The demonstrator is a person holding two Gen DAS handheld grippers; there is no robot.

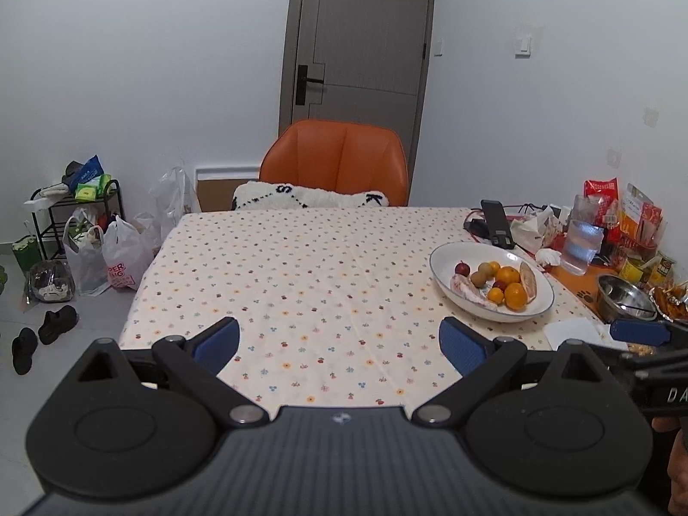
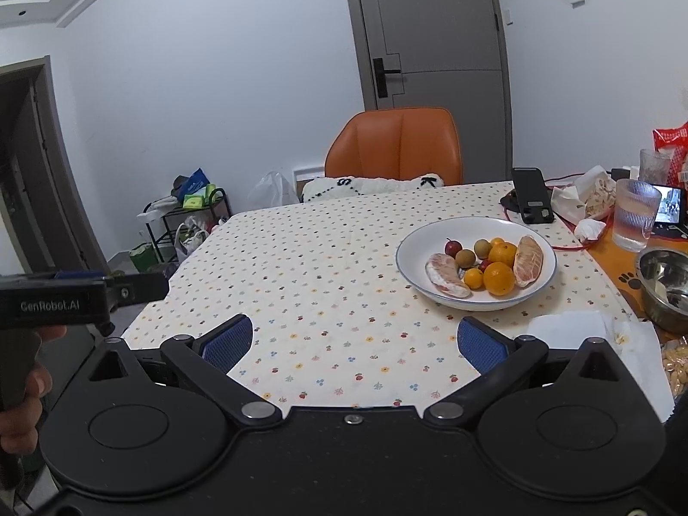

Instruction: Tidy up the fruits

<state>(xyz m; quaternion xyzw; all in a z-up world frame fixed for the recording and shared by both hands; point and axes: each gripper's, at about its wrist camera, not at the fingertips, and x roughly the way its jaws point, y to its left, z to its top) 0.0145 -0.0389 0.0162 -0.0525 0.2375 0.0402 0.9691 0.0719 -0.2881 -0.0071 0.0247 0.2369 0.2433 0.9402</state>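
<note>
A white bowl [image 1: 447, 258] [image 2: 413, 253] with a blue rim stands on the right part of the flowered tablecloth. In it lie oranges [image 2: 499, 278] [image 1: 515, 296], two pomelo segments [image 2: 445, 275] [image 2: 528, 260], brown kiwis [image 2: 465, 257] and a dark red plum [image 2: 452, 247]. My left gripper [image 1: 339, 346] is open, low over the near table edge, left of the bowl, with nothing between its blue pads. Nearer the bowl, my right gripper [image 2: 356, 342] is open and holds nothing. In the right wrist view the left gripper [image 2: 137, 288] shows at the left edge.
An orange chair [image 1: 339, 159] with a white cushion stands at the table's far side. Along the right edge sit a phone [image 2: 531, 195], a glass [image 2: 635, 215], a steel bowl [image 2: 664, 284], tissues and snack packs [image 1: 623, 215]. Bags, a rack and shoes lie on the floor at left.
</note>
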